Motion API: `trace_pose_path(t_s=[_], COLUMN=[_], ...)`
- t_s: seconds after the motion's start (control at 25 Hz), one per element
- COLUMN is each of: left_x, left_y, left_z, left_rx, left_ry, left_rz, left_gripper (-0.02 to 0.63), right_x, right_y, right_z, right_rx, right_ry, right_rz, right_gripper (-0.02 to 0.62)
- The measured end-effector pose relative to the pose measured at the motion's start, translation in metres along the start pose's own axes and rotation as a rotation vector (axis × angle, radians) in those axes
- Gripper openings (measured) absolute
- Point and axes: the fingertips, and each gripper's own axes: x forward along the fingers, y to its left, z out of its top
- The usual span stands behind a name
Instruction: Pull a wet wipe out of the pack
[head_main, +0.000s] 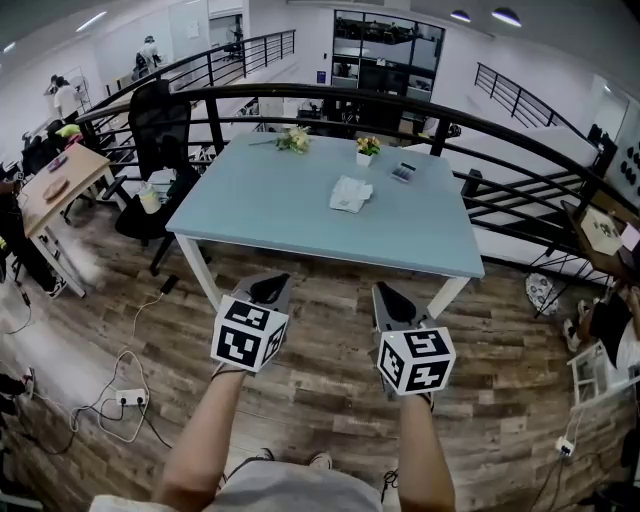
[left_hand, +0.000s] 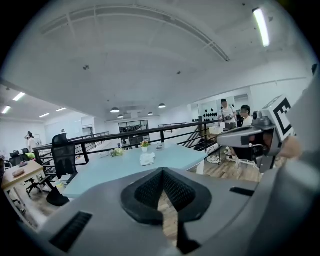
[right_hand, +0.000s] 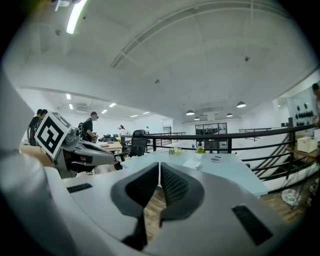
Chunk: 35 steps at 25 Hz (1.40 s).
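The wet wipe pack (head_main: 351, 194), white and crumpled, lies near the middle of the light blue table (head_main: 270, 215), well ahead of both grippers. My left gripper (head_main: 270, 288) is held over the wooden floor short of the table's near edge, jaws shut with nothing between them. Beside it my right gripper (head_main: 392, 297) is also shut and empty. The left gripper view looks over its closed pads (left_hand: 150, 190) to the far pack (left_hand: 147, 159). In the right gripper view the pack (right_hand: 192, 163) sits small beyond the closed pads (right_hand: 172, 185).
On the table's far side stand a flower bunch (head_main: 294, 140), a small potted plant (head_main: 367, 149) and a dark flat device (head_main: 403, 172). A black office chair (head_main: 160, 125) is at the table's left. A black railing (head_main: 520, 150) curves behind. Cables and a power strip (head_main: 125, 398) lie on the floor.
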Motion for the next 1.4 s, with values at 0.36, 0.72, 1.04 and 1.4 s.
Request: trace_pose_path(t_s=[0.36, 0.72, 1.04, 1.4], left_x=[0.022, 0.04, 0.062, 0.107], left_y=[-0.017, -0.02, -0.009, 0.035], left_z=[0.006, 0.021, 0.025, 0.031], left_rx=[-0.021, 0.028, 0.024, 0.013], left_ry=[-0.011, -0.015, -0.013, -0.014], left_rz=[-0.03, -0.002, 0.004, -0.003], left_gripper=[-0.005, -0.005, -0.006, -0.006], right_x=[0.012, 0.023, 0.042, 0.094], right_y=[-0.017, -0.034, -0.048, -0.067], right_z=[-0.003, 0.001, 0.002, 0.003], right_rx=[-0.004, -0.004, 0.0, 0.005], right_ry=[0.013, 0.006, -0.002, 0.014], right_rz=[0.061, 0.081, 0.064, 0.021], right_gripper=[0.017, 0.061, 0.093, 0.122])
